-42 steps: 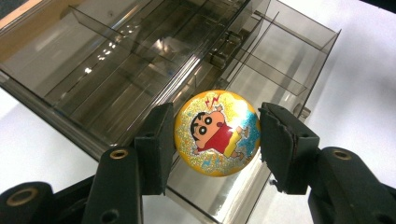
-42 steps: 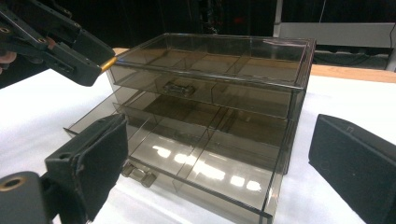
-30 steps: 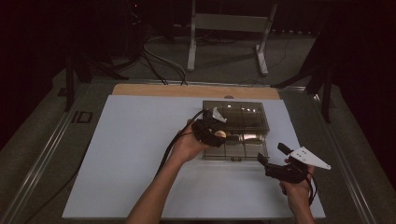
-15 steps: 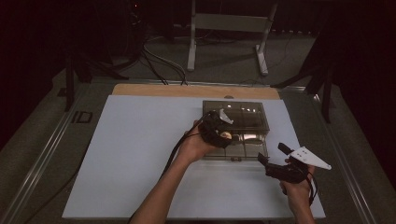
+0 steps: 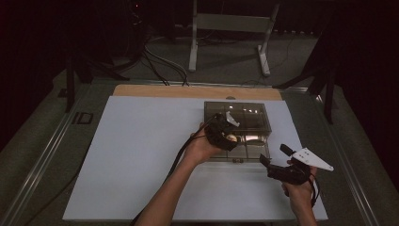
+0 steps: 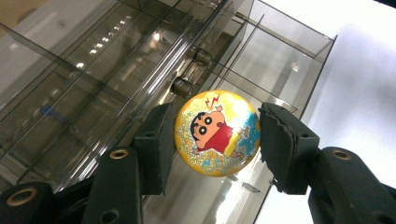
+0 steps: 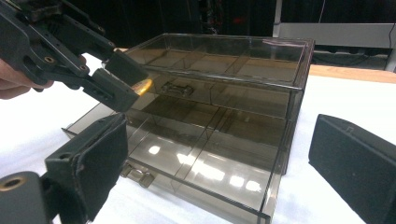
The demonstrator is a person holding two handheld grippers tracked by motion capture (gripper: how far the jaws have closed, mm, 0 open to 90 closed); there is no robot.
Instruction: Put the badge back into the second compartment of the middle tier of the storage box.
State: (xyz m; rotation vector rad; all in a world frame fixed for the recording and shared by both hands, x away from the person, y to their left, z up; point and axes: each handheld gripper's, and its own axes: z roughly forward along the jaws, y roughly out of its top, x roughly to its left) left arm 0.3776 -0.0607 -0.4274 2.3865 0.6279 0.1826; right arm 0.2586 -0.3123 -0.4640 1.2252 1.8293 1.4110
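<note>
A smoky clear drawer box [image 5: 237, 115] stands on the white mat, its lower drawer [image 5: 244, 149] pulled out toward me. My left gripper [image 5: 229, 136] hovers over that drawer, shut on a yellow glitter ball [image 6: 217, 133] printed with a cartoon figure. The ball sits squarely between both pads [image 6: 159, 140], above the drawer's empty compartments [image 6: 261, 65]. In the right gripper view, the left gripper [image 7: 116, 77] hangs over the drawer's left part, with a yellow sliver of the ball [image 7: 142, 86] visible. My right gripper [image 5: 275, 155] stands open in front of the box's right corner, nothing between its jaws.
The white mat [image 5: 141, 155] covers most of the table, with a wooden strip [image 5: 188, 92] along its far edge. Metal stand legs [image 5: 226, 42] and cables [image 5: 155, 61] lie on the floor beyond. A handle [image 7: 137, 175] sticks out of the drawer front.
My left gripper has shifted slightly to the right over the open drawer, still carrying the ball. The right gripper has stayed in place.
</note>
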